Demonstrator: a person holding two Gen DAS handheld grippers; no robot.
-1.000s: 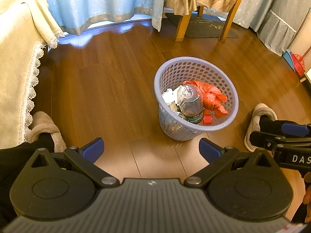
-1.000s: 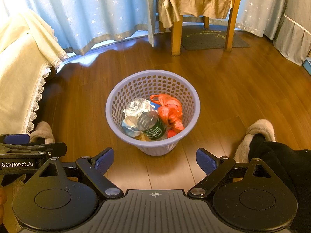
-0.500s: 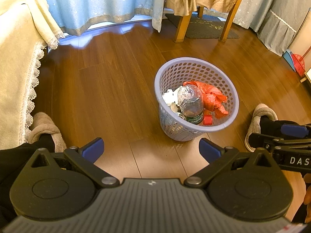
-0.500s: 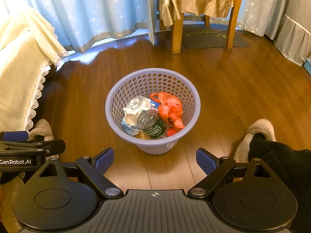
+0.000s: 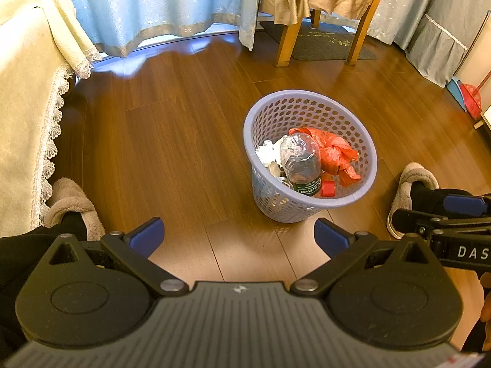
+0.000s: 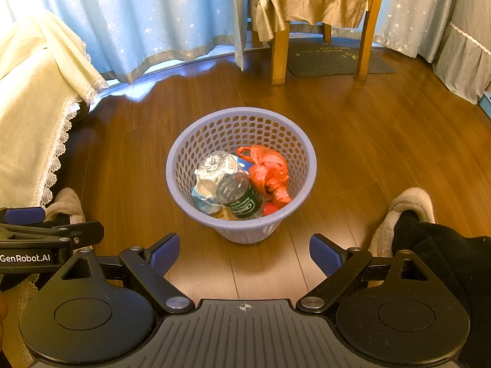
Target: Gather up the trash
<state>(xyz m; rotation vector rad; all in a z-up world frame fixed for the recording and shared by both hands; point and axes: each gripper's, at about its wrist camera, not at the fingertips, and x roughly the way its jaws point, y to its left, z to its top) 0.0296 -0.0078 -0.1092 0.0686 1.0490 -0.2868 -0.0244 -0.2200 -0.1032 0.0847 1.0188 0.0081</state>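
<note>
A lilac perforated basket (image 5: 307, 94) (image 6: 181, 159) stands on the wooden floor. Inside lie a clear plastic bottle (image 5: 300, 161) (image 6: 236, 191), a crumpled red plastic bag (image 5: 333, 150) (image 6: 268, 168), white paper scraps (image 5: 267, 153) and a red cap (image 5: 328, 188). My left gripper (image 5: 237, 236) is open and empty, held above the floor on the near left side of the basket. My right gripper (image 6: 244, 253) is open and empty too, directly in front of the basket. Each gripper shows at the edge of the other's view.
A person's feet in fuzzy slippers (image 5: 72, 202) (image 6: 408, 211) flank the basket. A cream lace-edged cloth (image 5: 27, 122) hangs on the left. A wooden chair (image 6: 319, 15) with a dark mat stands behind, before blue curtains (image 6: 138, 15). A red broom (image 5: 471, 98) leans far right.
Both grippers drifted very slightly; the basket sits marginally higher in the right wrist view. Nothing was grasped or released.
</note>
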